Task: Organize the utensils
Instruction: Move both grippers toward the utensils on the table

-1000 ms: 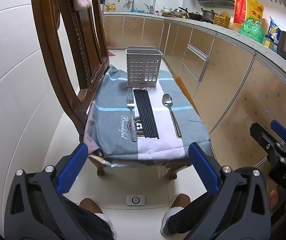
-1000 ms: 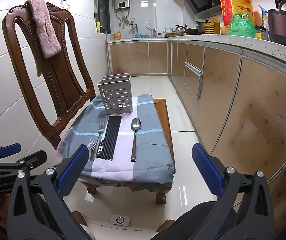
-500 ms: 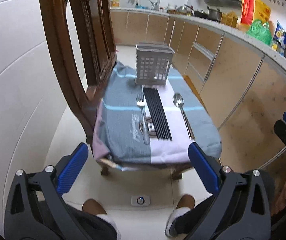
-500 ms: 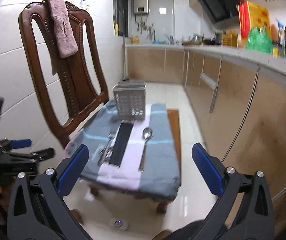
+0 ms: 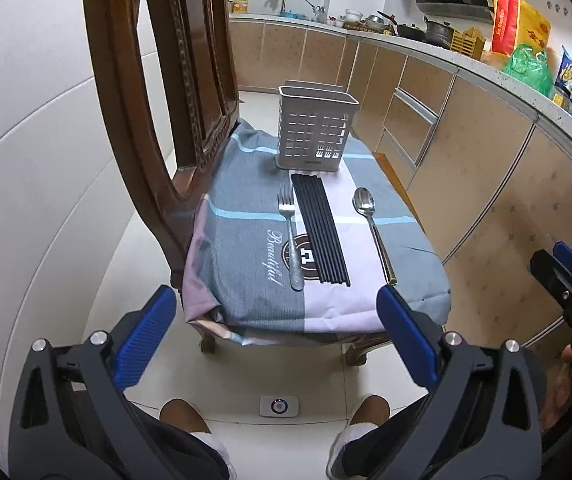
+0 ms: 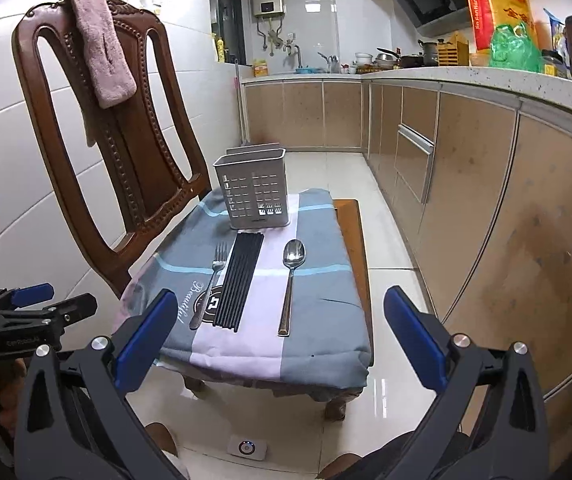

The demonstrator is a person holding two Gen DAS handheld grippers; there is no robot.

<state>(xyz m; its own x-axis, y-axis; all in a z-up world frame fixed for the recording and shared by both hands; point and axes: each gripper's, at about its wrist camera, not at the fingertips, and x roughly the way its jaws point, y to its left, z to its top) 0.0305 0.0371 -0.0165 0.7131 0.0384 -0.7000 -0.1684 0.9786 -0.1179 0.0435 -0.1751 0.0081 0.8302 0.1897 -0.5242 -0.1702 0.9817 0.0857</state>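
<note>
A fork [image 5: 289, 232] [image 6: 210, 280], a bundle of black chopsticks [image 5: 319, 228] [image 6: 242, 280] and a spoon [image 5: 371, 228] [image 6: 290, 280] lie side by side on a cloth-covered chair seat [image 5: 242, 216] [image 6: 325, 240]. A grey perforated utensil holder [image 5: 315, 128] [image 6: 254, 190] stands upright behind them. My left gripper [image 5: 276, 330] is open and empty, in front of the seat's near edge. My right gripper [image 6: 282, 332] is open and empty, also short of the seat.
The wooden chair back [image 5: 158, 80] [image 6: 98, 148] rises at the left with a pink towel [image 6: 100, 44] over it. Kitchen cabinets [image 5: 485, 140] [image 6: 485, 180] run along the right. A small white device [image 5: 279, 405] [image 6: 246, 448] lies on the tiled floor by the person's feet.
Both grippers have shifted a little closer to the chair and steadied; the utensils and holder have not moved. Both stay open.
</note>
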